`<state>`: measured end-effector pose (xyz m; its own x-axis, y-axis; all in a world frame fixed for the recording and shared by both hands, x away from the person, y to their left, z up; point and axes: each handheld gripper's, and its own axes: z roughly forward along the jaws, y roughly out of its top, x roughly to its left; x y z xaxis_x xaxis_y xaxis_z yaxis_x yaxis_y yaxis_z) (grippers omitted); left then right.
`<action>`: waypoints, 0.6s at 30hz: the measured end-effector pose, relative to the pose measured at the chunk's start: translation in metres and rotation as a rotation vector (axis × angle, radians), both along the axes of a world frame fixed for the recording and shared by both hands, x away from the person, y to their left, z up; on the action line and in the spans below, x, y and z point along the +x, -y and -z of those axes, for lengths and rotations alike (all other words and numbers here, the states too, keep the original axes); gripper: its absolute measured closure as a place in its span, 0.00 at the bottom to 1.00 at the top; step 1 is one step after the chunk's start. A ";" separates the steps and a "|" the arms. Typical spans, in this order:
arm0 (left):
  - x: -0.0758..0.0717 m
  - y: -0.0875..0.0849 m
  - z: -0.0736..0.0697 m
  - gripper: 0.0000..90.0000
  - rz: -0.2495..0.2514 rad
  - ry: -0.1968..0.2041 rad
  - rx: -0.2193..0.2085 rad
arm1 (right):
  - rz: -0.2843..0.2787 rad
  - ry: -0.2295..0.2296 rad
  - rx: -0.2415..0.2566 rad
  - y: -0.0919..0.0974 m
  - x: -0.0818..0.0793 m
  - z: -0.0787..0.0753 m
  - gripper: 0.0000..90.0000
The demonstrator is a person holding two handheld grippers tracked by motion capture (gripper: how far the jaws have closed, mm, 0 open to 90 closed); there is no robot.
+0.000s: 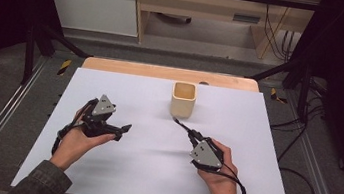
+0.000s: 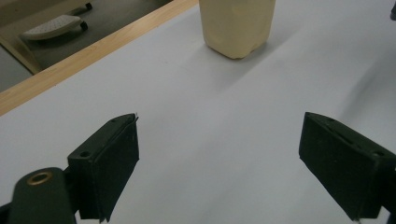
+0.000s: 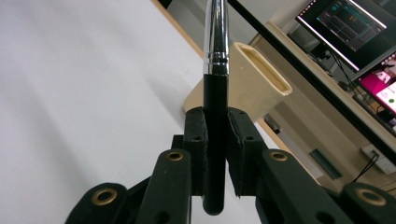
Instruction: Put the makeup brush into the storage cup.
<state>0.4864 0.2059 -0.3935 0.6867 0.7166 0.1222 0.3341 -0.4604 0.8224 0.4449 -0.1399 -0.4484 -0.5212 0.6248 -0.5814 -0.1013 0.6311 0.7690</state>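
Note:
A cream, square-mouthed cup stands upright on the white table top, towards the back middle. My right gripper is shut on a pen with a black barrel and a silver upper part, and the pen's tip points at the cup's base. The right gripper view has the pen running straight up between the pads of my right gripper, with the cup just behind it. My left gripper is open and empty at the left, low over the table. In its own view my left gripper faces the cup.
A wooden edge borders the table at the back. Black frame bars and cables run along the right side. Lit monitors stand beyond the table in the right gripper view.

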 end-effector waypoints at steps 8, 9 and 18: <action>-0.003 -0.004 0.017 0.10 0.011 0.084 -0.114 | 0.008 -0.056 0.147 0.007 0.006 -0.007 0.88; -0.003 -0.005 0.019 0.10 0.016 0.095 -0.126 | 0.009 -0.064 0.168 0.008 0.007 -0.007 0.88; -0.013 -0.017 0.029 0.07 0.044 0.172 -0.206 | 0.026 -0.113 0.349 0.020 0.016 -0.017 0.88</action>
<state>0.4734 0.2233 -0.4224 0.6993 0.7086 0.0938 0.1653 -0.2880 0.9433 0.4605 -0.1595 -0.4313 -0.5512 0.7893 -0.2704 0.0094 0.3300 0.9439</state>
